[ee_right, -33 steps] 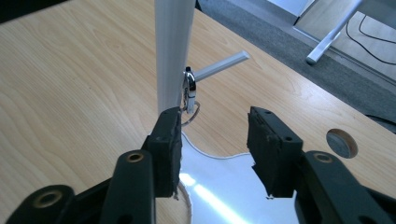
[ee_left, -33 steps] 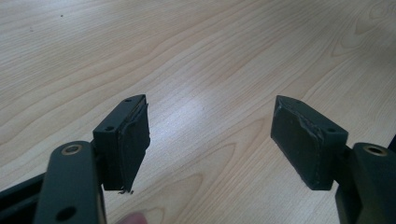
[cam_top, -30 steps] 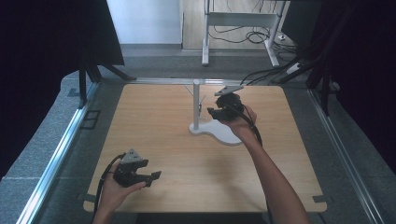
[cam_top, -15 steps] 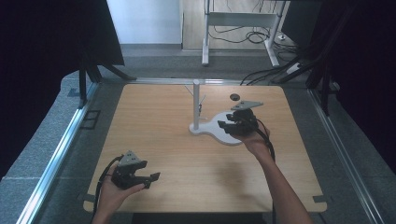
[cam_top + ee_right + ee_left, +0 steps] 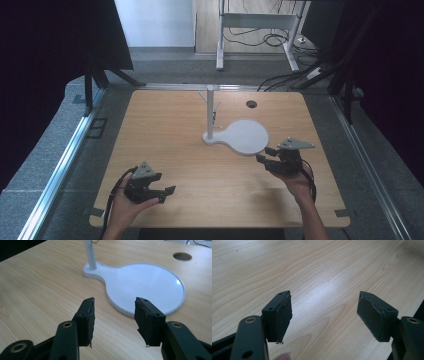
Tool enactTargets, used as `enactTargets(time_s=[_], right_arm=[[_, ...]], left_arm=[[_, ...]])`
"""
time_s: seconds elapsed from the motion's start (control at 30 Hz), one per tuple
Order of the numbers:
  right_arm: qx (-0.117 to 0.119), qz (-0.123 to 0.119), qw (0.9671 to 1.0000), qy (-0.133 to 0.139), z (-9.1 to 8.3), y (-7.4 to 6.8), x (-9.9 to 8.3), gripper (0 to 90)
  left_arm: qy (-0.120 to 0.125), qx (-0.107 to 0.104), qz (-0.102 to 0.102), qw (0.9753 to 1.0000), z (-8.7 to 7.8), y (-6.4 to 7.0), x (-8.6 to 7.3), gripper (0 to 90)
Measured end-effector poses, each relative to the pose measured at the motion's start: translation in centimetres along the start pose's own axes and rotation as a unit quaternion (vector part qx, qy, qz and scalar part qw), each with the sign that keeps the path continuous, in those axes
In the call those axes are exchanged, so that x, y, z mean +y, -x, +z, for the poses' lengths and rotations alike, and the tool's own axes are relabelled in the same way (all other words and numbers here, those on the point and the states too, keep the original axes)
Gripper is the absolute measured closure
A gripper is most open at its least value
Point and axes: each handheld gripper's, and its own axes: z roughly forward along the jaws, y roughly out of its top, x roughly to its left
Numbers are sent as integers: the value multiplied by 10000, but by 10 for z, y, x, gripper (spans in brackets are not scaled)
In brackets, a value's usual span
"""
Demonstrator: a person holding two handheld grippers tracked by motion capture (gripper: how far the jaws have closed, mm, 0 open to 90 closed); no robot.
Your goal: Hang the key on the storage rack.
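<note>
Both claws gape empty — left claw (image 5: 165, 194), right claw (image 5: 264, 154).

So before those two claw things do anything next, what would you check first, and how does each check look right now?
1. Left gripper open and holding nothing: ok.
2. Right gripper open and holding nothing: ok.
3. White stand base flat on the table, pole upright: ok.
4. Bare wood between right gripper and base rim: ok.
5. Small item hanging on the pole: cannot tell what it is.
</note>
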Motion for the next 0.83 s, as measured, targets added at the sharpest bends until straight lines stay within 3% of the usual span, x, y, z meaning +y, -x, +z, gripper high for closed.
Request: enactTargets(time_s=[0.1,0.17,0.23,0.43,0.6,0.83], right_arm=[[-54,126,9999,2,-7,7,-19,502],[-118,155,9996,-190,-10,14,-30,488],[-260,195,9992,-216,-16,20,-36,489],[-384,378,9982,-250,-28,29,-55,484],[-459,491,9974,-252,-31,32,-63,481],[-529,406,9970,-379,-26,31,-66,464]], left_arm=[[-11,8,24,10000,1,2,1,286],[-5,1,56,10000,1,3,2,286],[10,5,81,10000,0,4,2,286],[-29,44,117,9999,1,3,1,286],[25,64,130,9999,-1,1,2,285],[-55,138,199,9997,6,3,3,286]])
